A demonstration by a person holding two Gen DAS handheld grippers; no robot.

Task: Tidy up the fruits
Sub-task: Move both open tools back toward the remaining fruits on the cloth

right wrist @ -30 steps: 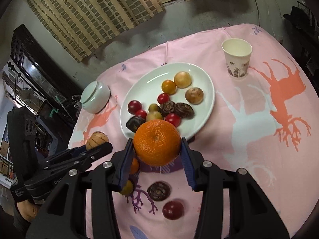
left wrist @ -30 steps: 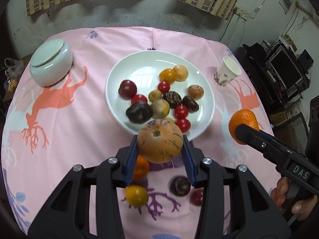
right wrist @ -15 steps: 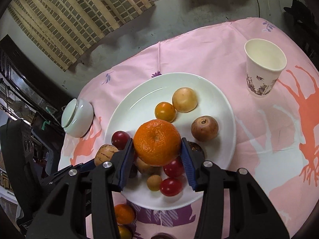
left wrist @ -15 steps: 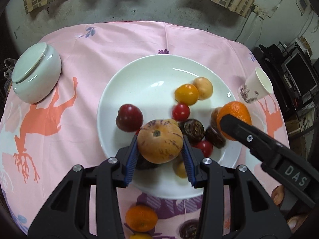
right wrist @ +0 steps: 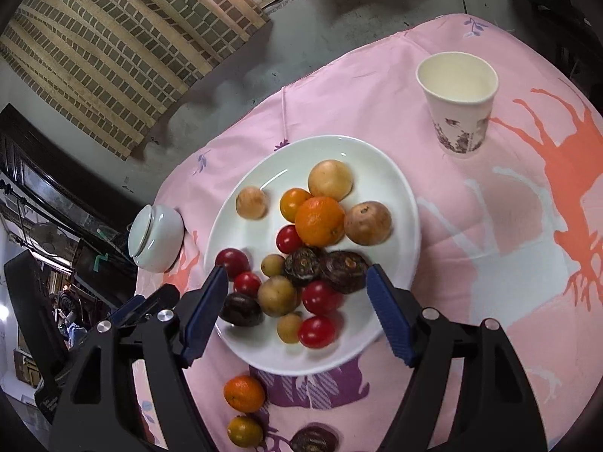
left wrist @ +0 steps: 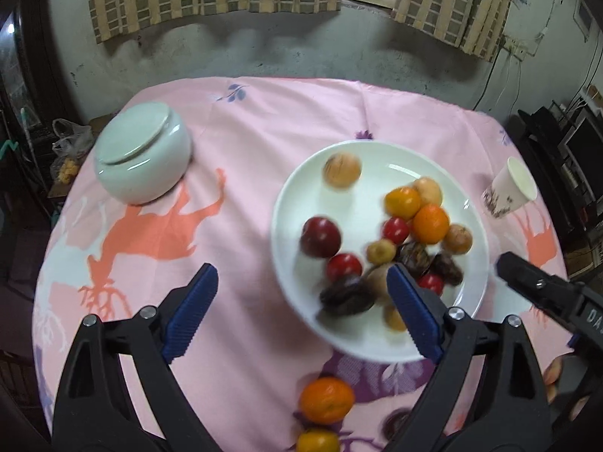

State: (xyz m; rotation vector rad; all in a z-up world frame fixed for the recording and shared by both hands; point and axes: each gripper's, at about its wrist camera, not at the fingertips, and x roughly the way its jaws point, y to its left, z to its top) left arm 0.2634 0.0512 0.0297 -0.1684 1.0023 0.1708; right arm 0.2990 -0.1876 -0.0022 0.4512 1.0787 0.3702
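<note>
Now the left gripper (left wrist: 301, 309) is opening, nothing between its jaws; likewise the right gripper (right wrist: 297, 310), above the white plate (right wrist: 399, 203); an orange (right wrist: 319, 221) lies among the plate's fruits.

Pink tablecloth (right wrist: 490, 226) (coral deer), white plate (right wrist: 377, 173).
</note>
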